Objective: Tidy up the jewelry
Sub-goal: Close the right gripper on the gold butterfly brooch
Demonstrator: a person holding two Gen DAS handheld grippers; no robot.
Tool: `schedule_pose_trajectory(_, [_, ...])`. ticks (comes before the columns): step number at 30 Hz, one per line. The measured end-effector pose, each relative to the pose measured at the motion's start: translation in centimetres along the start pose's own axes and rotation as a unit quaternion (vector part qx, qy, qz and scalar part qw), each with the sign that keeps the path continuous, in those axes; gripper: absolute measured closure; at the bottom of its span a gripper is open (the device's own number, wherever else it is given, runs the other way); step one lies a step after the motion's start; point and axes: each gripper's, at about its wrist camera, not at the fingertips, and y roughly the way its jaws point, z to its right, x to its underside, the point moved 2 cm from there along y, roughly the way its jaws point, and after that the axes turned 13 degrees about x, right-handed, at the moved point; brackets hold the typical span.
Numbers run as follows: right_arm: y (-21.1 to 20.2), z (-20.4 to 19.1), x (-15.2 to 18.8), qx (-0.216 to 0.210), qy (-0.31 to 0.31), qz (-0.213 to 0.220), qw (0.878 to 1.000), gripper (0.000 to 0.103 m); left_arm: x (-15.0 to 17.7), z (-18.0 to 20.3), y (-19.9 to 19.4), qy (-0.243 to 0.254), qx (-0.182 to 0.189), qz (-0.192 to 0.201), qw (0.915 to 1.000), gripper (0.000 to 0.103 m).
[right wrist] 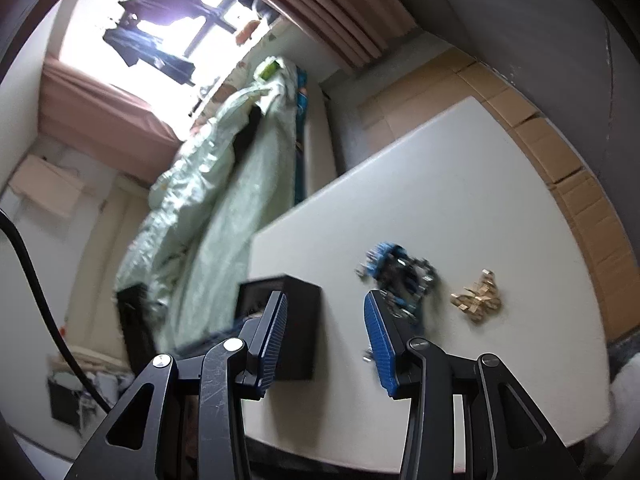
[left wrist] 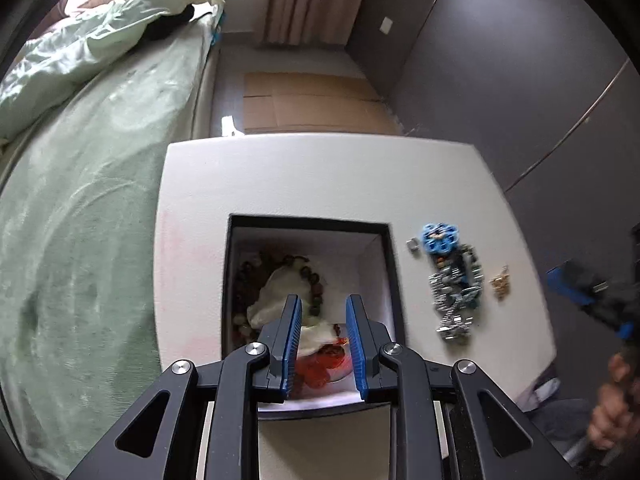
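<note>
Nearest, the left tongs [left wrist: 323, 322] are hanging over the open black box [left wrist: 390, 264], their blue pads apart and gripping nothing. Directly beneath them beaded bracelets [left wrist: 316, 280], a pale crumpled piece and something red are lying inside the box.

The right tongs [right wrist: 326, 320] are also standing apart and empty, tilted above the white worktop [right wrist: 460, 200], with the box just left of them.

Just beyond the right pad, the blue and silver jewelry pile [right wrist: 402, 280] is lying loose on the worktop, and a small gold piece [right wrist: 478, 298] is sitting a little further right. A tiny silver item [left wrist: 412, 245] is resting beside the pile's far end.

The step in hand is probably fetching the blue pile. It looks tangled and chain-like, so closing low on its thickest part should be gathering the whole bundle; trailing links could otherwise be catching the box's rim.
</note>
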Motion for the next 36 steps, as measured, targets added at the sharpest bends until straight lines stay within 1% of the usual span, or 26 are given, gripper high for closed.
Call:
schedule_pose_trajectory(4, [1.1, 1.6, 0.2, 0.059, -0.011, -0.015, 0.998, 0.062, -0.2, 0.4, -0.7, 0.0, 0.014, 0.008, 0.9999, 0.078])
schedule_pose_trajectory(9, [2.7, 3.5, 0.0, 0.101, -0.011, -0.03, 0.994, 0.062, -0.8, 2.0, -0.3, 0.005, 0.038, 0.015, 0.9992, 0.078])
schedule_pose_trajectory(11, [3.2, 3.8, 0.0, 0.111, -0.019, -0.033, 0.993, 0.062, -1.0, 2.6, -0.2, 0.008, 0.042, 0.016, 0.9989, 0.078])
schedule_pose_trajectory(13, [4.0, 3.9, -0.1, 0.135, -0.032, -0.037, 0.99, 0.062, -1.1, 3.0, 0.0, 0.011, 0.048, 0.016, 0.9986, 0.077])
schedule_pose_trajectory(14, [4.2, 3.9, -0.1, 0.144, -0.04, -0.038, 0.988, 0.062, -1.2, 3.2, 0.1, 0.011, 0.051, 0.016, 0.9985, 0.072])
schedule_pose_trajectory(15, [4.3, 3.8, -0.2, 0.152, -0.051, -0.035, 0.986, 0.062, -1.3, 3.3, 0.3, 0.011, 0.054, 0.016, 0.9984, 0.06])
schedule_pose_trajectory(16, [4.5, 3.6, -0.3, 0.164, -0.067, -0.033, 0.984, 0.055, -1.3, 3.3, 0.3, 0.011, 0.055, 0.018, 0.9983, 0.054])
schedule_pose_trajectory(17, [4.6, 3.5, -0.3, 0.174, -0.08, -0.031, 0.981, 0.048, -1.4, 3.3, 0.3, 0.011, 0.056, 0.02, 0.9982, 0.045])
schedule_pose_trajectory(18, [4.6, 3.3, -0.4, 0.179, -0.095, -0.023, 0.979, 0.036, -1.4, 3.3, 0.3, 0.012, 0.055, 0.023, 0.9981, 0.043])
schedule_pose_trajectory(19, [4.5, 3.2, -0.4, 0.183, -0.108, -0.016, 0.977, 0.031, -1.5, 3.3, 0.3, 0.013, 0.054, 0.023, 0.9982, 0.043])
schedule_pose_trajectory(20, [4.6, 3.2, -0.5, 0.191, -0.122, -0.013, 0.974, 0.031, -1.5, 3.4, 0.4, 0.014, 0.054, 0.022, 0.9982, 0.043])
schedule_pose_trajectory(21, [4.6, 3.4, -0.6, 0.193, -0.13, -0.012, 0.972, 0.031, -1.6, 3.3, 0.4, 0.014, 0.054, 0.022, 0.9982, 0.043])
schedule_pose_trajectory(23, [4.7, 3.6, -0.6, 0.18, -0.15, -0.008, 0.972, 0.031, -1.6, 3.1, 0.4, 0.012, 0.05, 0.022, 0.9984, 0.043])
schedule_pose_trajectory(24, [4.8, 3.9, -0.6, 0.18, -0.162, -0.009, 0.97, 0.031, -1.7, 3.0, 0.4, 0.011, 0.049, 0.022, 0.9985, 0.043])
schedule_pose_trajectory(26, [5.3, 4.0, -0.5, 0.191, -0.192, -0.008, 0.963, 0.031, -1.8, 2.9, 0.5, 0.015, 0.046, 0.021, 0.9986, 0.043])
schedule_pose_trajectory(30, [5.9, 3.9, 0.3, 0.178, -0.239, -0.006, 0.954, 0.031, -1.9, 3.2, 0.7, 0.028, 0.042, 0.019, 0.9985, 0.043])
schedule_pose_trajectory(33, [6.2, 3.5, 0.9, 0.188, -0.281, 0.016, 0.941, 0.031, -2.0, 3.8, 1.1, 0.042, 0.041, 0.016, 0.9982, 0.043])
schedule_pose_trajectory(36, [6.5, 2.9, 1.1, 0.192, -0.302, 0.021, 0.934, 0.033, -2.0, 4.8, 1.8, 0.059, 0.044, 0.011, 0.9972, 0.043])
